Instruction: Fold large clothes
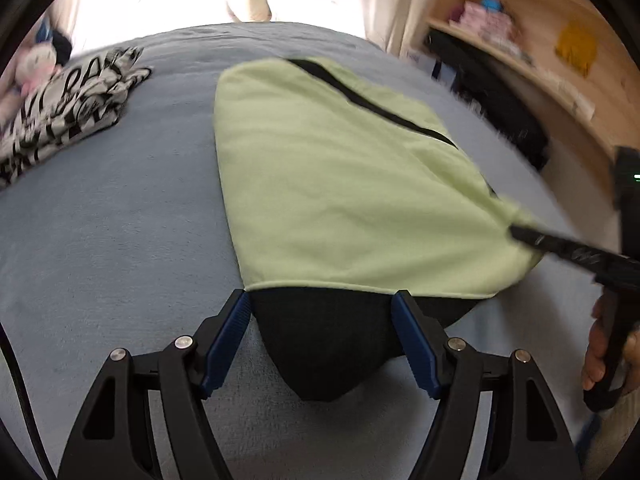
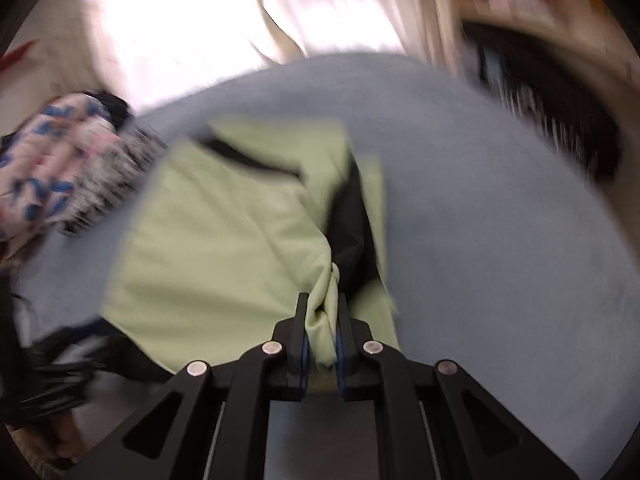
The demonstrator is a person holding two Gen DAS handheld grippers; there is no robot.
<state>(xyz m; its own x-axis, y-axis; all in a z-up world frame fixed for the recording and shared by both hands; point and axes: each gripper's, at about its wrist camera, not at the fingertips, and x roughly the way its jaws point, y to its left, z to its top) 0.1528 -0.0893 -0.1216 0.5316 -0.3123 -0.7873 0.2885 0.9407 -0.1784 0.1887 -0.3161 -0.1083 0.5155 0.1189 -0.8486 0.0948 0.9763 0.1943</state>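
Spread-jawed left gripper (image 1: 320,320) straddles the near black hem of the light-green garment (image 1: 320,168), partly folded on the blue bed (image 1: 120,220), while the right gripper (image 2: 322,336) pinches its near-right corner; further folds remain.

Left gripper (image 1: 322,312): black plastic linkage arms with triangular cut-outs, 4 round silver pivot screws, 2 ribbed blue pads (image 1: 228,340) on inner finger faces. Black cable loops down left edge of left wrist view. Right gripper (image 2: 322,320): same black arms, 4 silver screws, thin blue pad edges, 2 pale rails on body below. Seen from left wrist view: black handle, small green light, hand (image 1: 608,356) wrapped round grip.
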